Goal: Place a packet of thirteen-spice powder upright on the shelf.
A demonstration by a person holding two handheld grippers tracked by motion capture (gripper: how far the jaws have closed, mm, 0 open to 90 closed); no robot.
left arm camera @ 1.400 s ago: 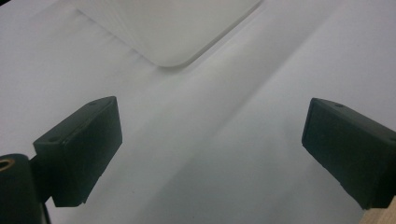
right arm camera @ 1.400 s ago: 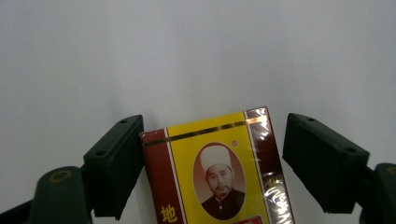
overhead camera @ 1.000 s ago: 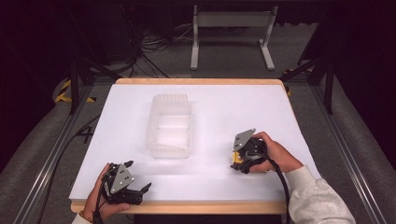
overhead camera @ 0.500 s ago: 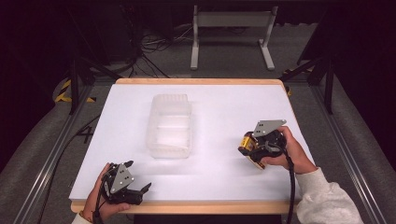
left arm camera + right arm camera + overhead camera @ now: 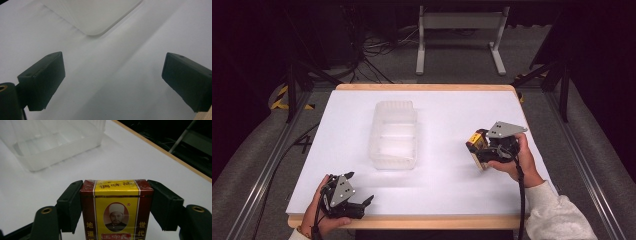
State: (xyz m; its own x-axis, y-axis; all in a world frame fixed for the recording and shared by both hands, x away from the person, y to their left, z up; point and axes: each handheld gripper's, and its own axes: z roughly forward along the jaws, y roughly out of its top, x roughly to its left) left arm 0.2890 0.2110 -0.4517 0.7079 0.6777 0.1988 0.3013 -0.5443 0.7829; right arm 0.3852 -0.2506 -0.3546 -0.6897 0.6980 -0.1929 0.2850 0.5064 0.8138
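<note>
A small yellow and dark red box (image 5: pixel 117 210) with printed characters sits between the jaws of my right gripper (image 5: pixel 476 150), which is shut on it a little above the white table (image 5: pixel 447 120) at the right side; in the high view the box (image 5: pixel 477 143) points left toward the clear plastic container (image 5: pixel 394 134). That container (image 5: pixel 53 141) lies ahead in the right gripper view. My left gripper (image 5: pixel 361 196) rests low at the table's front left corner, jaws wide open with nothing between them; a corner of the container (image 5: pixel 95 15) lies beyond it.
The table's wooden front edge (image 5: pixel 412 221) runs just under the left hand. A metal stand (image 5: pixel 459 35) and cables (image 5: pixel 382 47) lie on the floor behind the table. Dark rails (image 5: pixel 272 165) flank both sides.
The right gripper with the box has moved right and slightly away from the container, turning so its grey plate faces up. The left gripper has stayed put.
</note>
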